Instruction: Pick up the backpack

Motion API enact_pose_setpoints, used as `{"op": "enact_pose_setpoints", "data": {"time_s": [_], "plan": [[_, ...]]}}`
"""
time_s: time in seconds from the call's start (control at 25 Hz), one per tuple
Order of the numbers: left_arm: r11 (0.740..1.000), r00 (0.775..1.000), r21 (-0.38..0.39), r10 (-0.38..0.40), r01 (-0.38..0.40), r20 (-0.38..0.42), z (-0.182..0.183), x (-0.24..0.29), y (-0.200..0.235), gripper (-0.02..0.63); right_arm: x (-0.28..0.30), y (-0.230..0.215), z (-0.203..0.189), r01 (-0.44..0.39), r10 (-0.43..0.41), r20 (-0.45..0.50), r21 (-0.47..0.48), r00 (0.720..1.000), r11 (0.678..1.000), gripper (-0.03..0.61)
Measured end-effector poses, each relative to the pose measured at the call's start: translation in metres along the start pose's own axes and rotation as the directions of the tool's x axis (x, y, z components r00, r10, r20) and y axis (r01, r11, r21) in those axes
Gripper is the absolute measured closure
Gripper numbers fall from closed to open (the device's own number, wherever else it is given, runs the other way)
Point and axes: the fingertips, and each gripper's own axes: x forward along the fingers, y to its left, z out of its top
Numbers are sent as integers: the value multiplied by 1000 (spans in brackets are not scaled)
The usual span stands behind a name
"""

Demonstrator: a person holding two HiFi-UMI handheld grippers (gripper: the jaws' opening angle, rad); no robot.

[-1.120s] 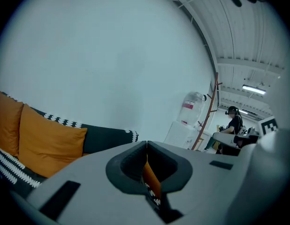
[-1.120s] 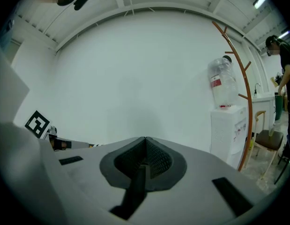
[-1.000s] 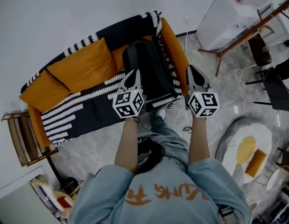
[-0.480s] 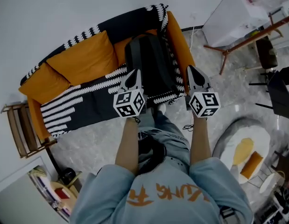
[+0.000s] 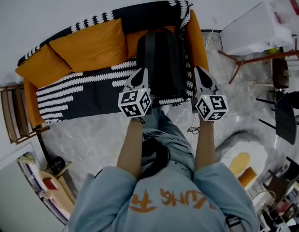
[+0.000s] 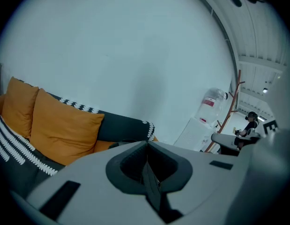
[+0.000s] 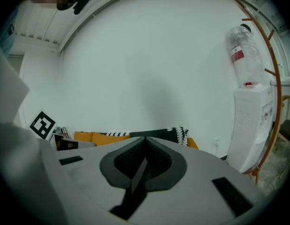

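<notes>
1. Marble floor (image 5: pixel 86 139) and a white wall (image 5: pixel 67 4) frame a sofa (image 5: pixel 28 95) pushed against that wall. The backpack (image 5: pixel 163 62) stands on the seat at the sofa's right end, leaning on the backrest and close against the orange right armrest (image 5: pixel 195 33).
2. The left gripper (image 5: pixel 141 73) and right gripper (image 5: pixel 200 72) hover over the sofa's front edge, one on each side of the backpack. Both pairs of fingers (image 5: pixel 138 81) are pressed together with nothing between them.
3. Driven in like this, the fingers would likely only shove the soft bag back or tip it sideways. They need to spread before they reach it.
4. No view shows a top handle or strap clearly. A pinch on loose fabric could slip once the bag's weight comes on.
5. The black-and-white throw (image 5: pixel 91 98) runs under the bag. A low grab could catch it and drag it along.
6. The right side is tight, with the armrest beside the bag and the water dispenser (image 5: pixel 255 30) and wooden rack (image 5: pixel 250 59) beyond it.
7. On the left, the seat is open as far as the orange cushions (image 5: pixel 91 45). The best way out looks to be up and back over the front edge.
</notes>
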Motion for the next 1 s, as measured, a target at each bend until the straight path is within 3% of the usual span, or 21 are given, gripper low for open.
{"op": "enact_pose_setpoints", "data": {"time_s": [0.76, 1.0], "plan": [[994, 1000, -112, 12, -13, -10, 45, 72, 77, 592, 123, 22, 16, -56, 54, -84, -17, 995, 998, 580], [990, 998, -140, 10, -19, -60, 28, 90, 82, 592, 136, 12, -9, -43, 44, -147, 16, 988, 999, 580]]}}
